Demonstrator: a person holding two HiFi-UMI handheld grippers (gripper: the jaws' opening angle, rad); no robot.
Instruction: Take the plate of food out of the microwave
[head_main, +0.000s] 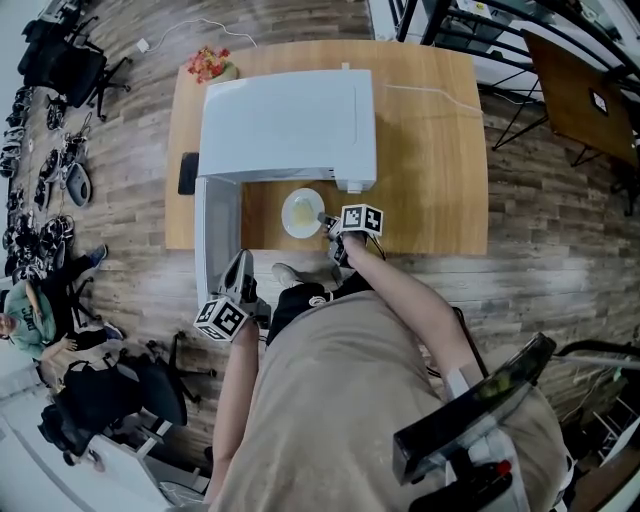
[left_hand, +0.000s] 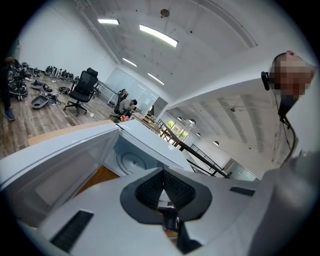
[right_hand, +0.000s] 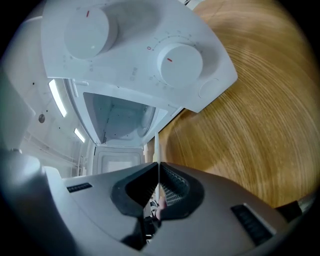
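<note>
1. Wood below: looking steeply down on a table (head_main: 430, 150) carrying a white microwave (head_main: 288, 125) toward its left side, with the door (head_main: 217, 235) hanging open and reaching out past the near edge.
2. Finding the plate (head_main: 303, 213) outside the oven, sitting just near of the open cavity, over the tabletop and right of the door. Showing a pale yellowish patch of food (head_main: 300, 212) at its middle. Not revealing whether it is resting on the wood or hanging just above it.
3. Pinching the plate's near-right rim with the right gripper (head_main: 328, 222), jaws clamped down to a sliver on it. Seeing that rim edge-on in the right gripper view as a thin white line between the pads, with the panel's two knobs (right_hand: 180, 62) and the cavity beyond.
4. Holding the left gripper (head_main: 241, 265) just right of the door's near end, well apart from the plate, jaws pressing together with nothing between them. Facing, in the left gripper view, the cavity and its round turntable (left_hand: 129, 161).
5. Lying on the table just left of the microwave, a dark flat slab (head_main: 187, 172). Sitting at the far-left corner, a red and pink bunch (head_main: 208, 65).
</note>
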